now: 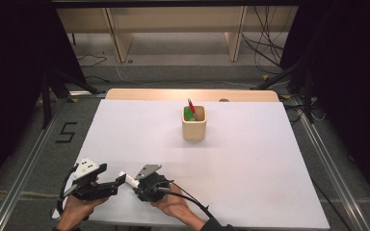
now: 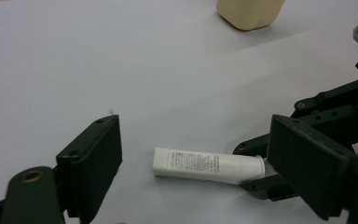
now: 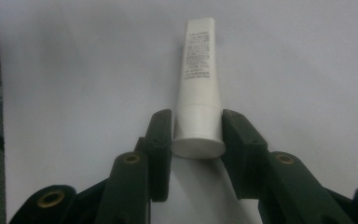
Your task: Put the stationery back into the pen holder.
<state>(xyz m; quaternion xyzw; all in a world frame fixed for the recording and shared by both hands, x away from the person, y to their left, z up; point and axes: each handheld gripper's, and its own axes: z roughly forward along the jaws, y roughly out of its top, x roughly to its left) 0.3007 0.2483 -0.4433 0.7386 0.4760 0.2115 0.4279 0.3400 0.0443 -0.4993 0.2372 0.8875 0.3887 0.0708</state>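
A white tube [image 1: 127,178] with small print lies flat on the white table top [image 1: 250,159] near the front edge. In the right gripper view the tube [image 3: 198,60] points away from me, and my right gripper [image 3: 196,122] is shut on its cap end, one pad on each side. The left gripper view has the tube [image 2: 200,165] lying crosswise ahead of my left gripper [image 2: 193,140], whose jaws stand wide open and apart from it. There the right gripper [image 2: 256,167] comes in from the right. In the high view the left gripper [image 1: 118,185] and right gripper [image 1: 136,185] face each other.
A beige cup [image 1: 194,126] stands at the middle rear of the table, holding a red pen [image 1: 191,107] and something green [image 1: 189,113]. Its base [image 2: 249,14] is at the top of the left gripper view. Cables and wooden furniture lie beyond the table's far edge.
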